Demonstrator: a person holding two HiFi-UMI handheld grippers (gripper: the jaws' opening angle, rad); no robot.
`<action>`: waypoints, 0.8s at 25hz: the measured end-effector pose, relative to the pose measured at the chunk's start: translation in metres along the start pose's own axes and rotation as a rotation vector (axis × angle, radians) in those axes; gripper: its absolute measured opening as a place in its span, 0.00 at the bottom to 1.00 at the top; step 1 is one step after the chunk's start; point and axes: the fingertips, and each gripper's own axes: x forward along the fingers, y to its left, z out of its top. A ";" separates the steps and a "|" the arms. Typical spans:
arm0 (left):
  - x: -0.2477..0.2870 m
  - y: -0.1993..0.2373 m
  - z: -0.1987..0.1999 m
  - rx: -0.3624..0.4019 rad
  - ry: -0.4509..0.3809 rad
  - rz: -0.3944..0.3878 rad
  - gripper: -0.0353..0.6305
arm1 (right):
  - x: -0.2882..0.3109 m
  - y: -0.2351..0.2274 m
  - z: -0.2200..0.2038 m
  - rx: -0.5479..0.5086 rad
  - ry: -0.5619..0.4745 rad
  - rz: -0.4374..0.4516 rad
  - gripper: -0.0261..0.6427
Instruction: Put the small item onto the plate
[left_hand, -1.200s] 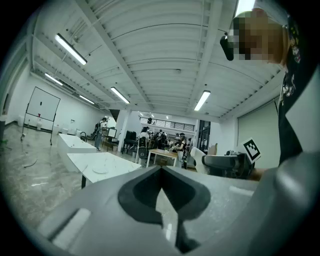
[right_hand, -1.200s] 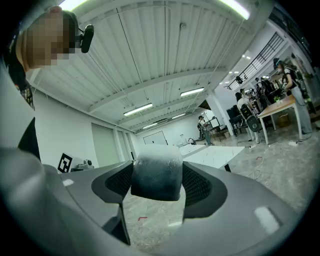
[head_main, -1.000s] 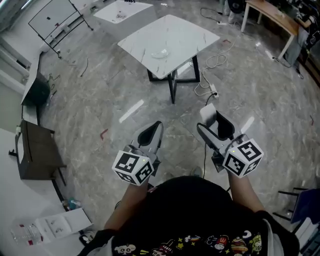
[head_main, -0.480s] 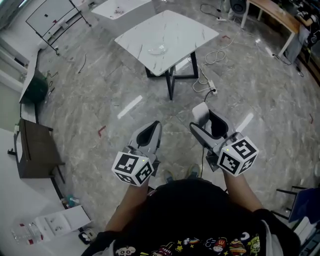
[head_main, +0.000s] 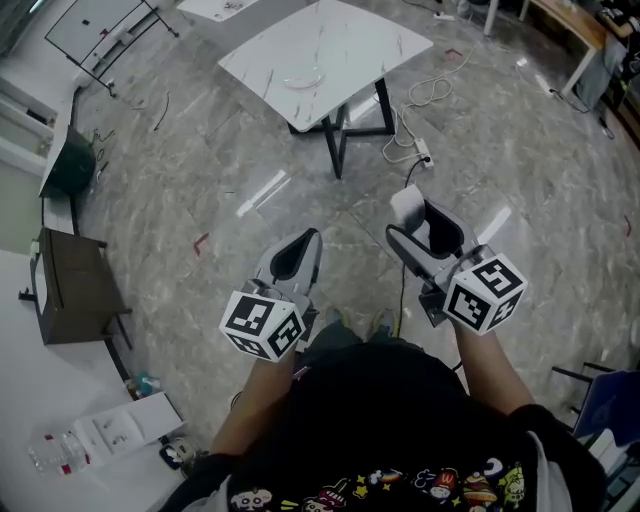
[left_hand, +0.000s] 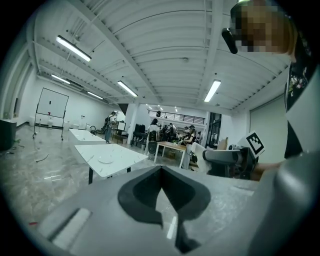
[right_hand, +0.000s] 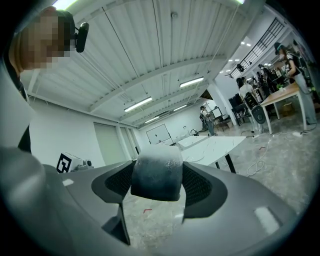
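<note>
A clear plate (head_main: 300, 75) lies on a white marble-top table (head_main: 350, 40), far ahead of me across the floor. My right gripper (head_main: 418, 218) is held at waist height and is shut on a small white-grey item (head_main: 407, 205). In the right gripper view that item (right_hand: 156, 176) fills the gap between the jaws. My left gripper (head_main: 298, 258) is beside it, shut and holding nothing. In the left gripper view the plate (left_hand: 106, 159) shows on the table (left_hand: 120, 156) beyond the closed jaws. Both grippers are well short of the table.
A cable and power strip (head_main: 421, 152) lie on the floor right of the table's black legs. A dark cabinet (head_main: 70, 290) stands at the left, a whiteboard (head_main: 100, 25) at the far left, a wooden desk (head_main: 570, 20) at the far right. People are in the distance.
The table and plate sit higher and a little further left in the head view. Both grippers keep their pose, the right still shut on the item.
</note>
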 end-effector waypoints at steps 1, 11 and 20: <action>-0.001 0.001 -0.002 -0.003 0.005 0.006 0.05 | 0.001 -0.002 -0.001 0.004 0.003 0.001 0.54; 0.019 0.052 -0.006 -0.052 0.005 0.020 0.06 | 0.052 -0.016 0.004 -0.010 0.039 0.003 0.54; 0.060 0.127 0.024 -0.055 -0.005 -0.027 0.06 | 0.138 -0.024 0.021 -0.014 0.061 -0.022 0.54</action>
